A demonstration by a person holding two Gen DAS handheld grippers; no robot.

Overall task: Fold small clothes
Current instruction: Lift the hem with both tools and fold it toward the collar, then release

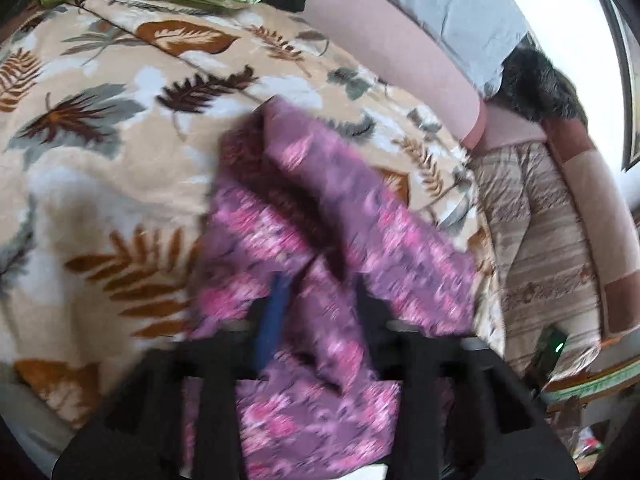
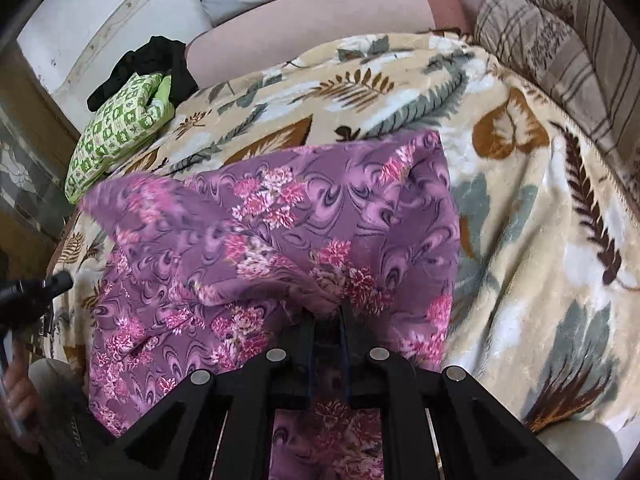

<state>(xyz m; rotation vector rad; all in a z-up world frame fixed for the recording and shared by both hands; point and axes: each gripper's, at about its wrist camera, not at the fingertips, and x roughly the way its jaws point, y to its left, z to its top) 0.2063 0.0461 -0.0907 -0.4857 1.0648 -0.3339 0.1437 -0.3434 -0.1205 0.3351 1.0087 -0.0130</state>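
A purple garment with pink flowers (image 2: 280, 220) lies spread and rumpled on a leaf-patterned blanket (image 2: 540, 240). My right gripper (image 2: 328, 314) is shut on a bunched fold of the garment at its near edge. In the left wrist view the same garment (image 1: 320, 184) is blurred and drapes toward me between the fingers of my left gripper (image 1: 320, 296). Those fingers stand well apart, one with a blue pad (image 1: 274, 312), and the cloth hangs loose between them without being pinched. A hand with a black tool (image 2: 36, 288) shows at the left edge of the right wrist view.
A green patterned pillow (image 2: 120, 132) with a black garment (image 2: 160, 60) on it lies at the blanket's far left. A pink sofa back (image 2: 300, 28) runs behind, with a striped cushion (image 2: 560, 40) at the right. The blanket (image 1: 100, 160) spreads wide to the left of the garment.
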